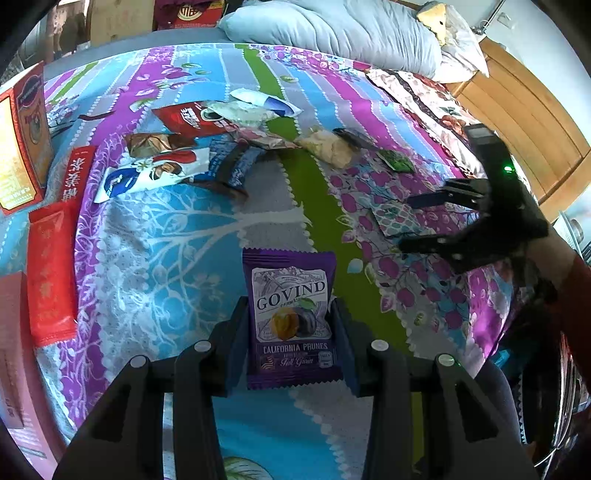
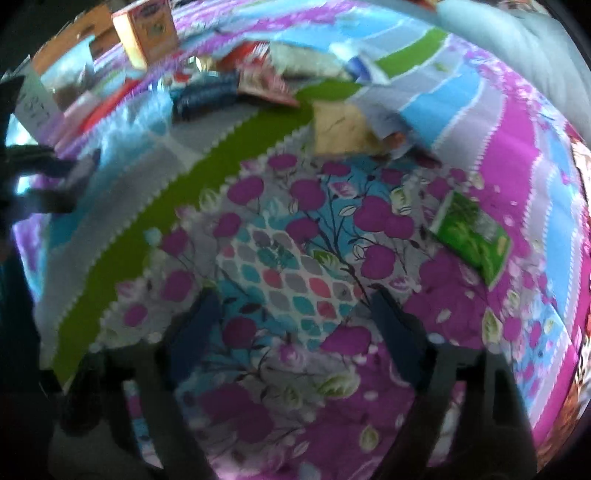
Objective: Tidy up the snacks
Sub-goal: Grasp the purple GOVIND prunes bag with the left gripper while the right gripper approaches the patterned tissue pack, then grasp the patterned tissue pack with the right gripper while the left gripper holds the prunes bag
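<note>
Clamped between the two blue-padded fingers of the left gripper (image 1: 291, 332) is a purple prune packet (image 1: 291, 321), nearest of all to the left wrist camera. It stands upright with its face to the lens, above the patterned bedspread (image 1: 166, 258). The packet has crimped, saw-toothed top and bottom edges, a pale label reading GOVIND with a picture of two plums, and CALIFORNIA PRUNES printed beneath. The fingers press on its left and right edges at about mid-height.

To the right, the right gripper (image 1: 417, 221) hangs over the bed with its jaws spread wide and nothing between them. In its own blurred view, a flat pastel scale-patterned packet (image 2: 291, 280) lies on the floral cloth just ahead of the parted fingers, and a green packet (image 2: 472, 236) lies farther right.

Farther off, across the middle of the bed, a loose heap of snacks lies together: a red bag (image 1: 188, 120), a white-and-blue bag (image 1: 147, 173), dark blue wrappers (image 1: 236, 166) and a pale lumpy pack (image 1: 328, 147). Along the left edge sit a red flat packet (image 1: 51, 269) and an orange box (image 1: 22, 140). A grey-blue quilt (image 1: 332, 33) is bunched at the far end.
</note>
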Demonstrator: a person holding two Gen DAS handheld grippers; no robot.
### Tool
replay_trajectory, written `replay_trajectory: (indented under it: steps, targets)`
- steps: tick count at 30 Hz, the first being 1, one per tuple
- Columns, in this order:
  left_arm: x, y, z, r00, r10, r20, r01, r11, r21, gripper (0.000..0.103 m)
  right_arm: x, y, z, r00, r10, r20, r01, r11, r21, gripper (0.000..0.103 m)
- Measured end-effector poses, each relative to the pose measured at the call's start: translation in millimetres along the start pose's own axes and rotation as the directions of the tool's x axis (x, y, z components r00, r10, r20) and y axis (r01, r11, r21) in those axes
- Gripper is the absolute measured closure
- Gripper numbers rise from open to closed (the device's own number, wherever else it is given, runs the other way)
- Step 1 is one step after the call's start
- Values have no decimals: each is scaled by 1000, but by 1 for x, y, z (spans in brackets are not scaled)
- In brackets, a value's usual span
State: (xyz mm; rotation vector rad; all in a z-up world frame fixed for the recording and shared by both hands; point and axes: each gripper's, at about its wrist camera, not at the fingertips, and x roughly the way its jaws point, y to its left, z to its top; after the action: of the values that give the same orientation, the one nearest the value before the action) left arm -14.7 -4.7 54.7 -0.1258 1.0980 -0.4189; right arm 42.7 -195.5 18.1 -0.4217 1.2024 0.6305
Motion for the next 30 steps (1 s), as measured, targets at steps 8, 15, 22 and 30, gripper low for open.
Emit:
replay_trajectory:
  steps: [8, 15, 22, 30]
  targets:
    - [2, -2, -1, 1000, 2, 3, -2, 1000, -10, 59, -16, 1, -27, 995, -5, 105, -20, 972, 234, 54]
    - [16, 4, -1, 1000, 19, -16, -19, 1000, -13, 58, -18, 10, -33, 989, -30, 145, -7, 969, 248, 34]
    - [27, 5, -5, 999, 46, -24, -46, 999, -8, 58, -10, 20, -23, 988, -78, 134, 53, 982, 181, 49]
    - [6, -3, 0, 995, 100, 28, -100, 995, 17, 59, -32, 19, -42, 970, -71, 230, -22, 926, 378, 63]
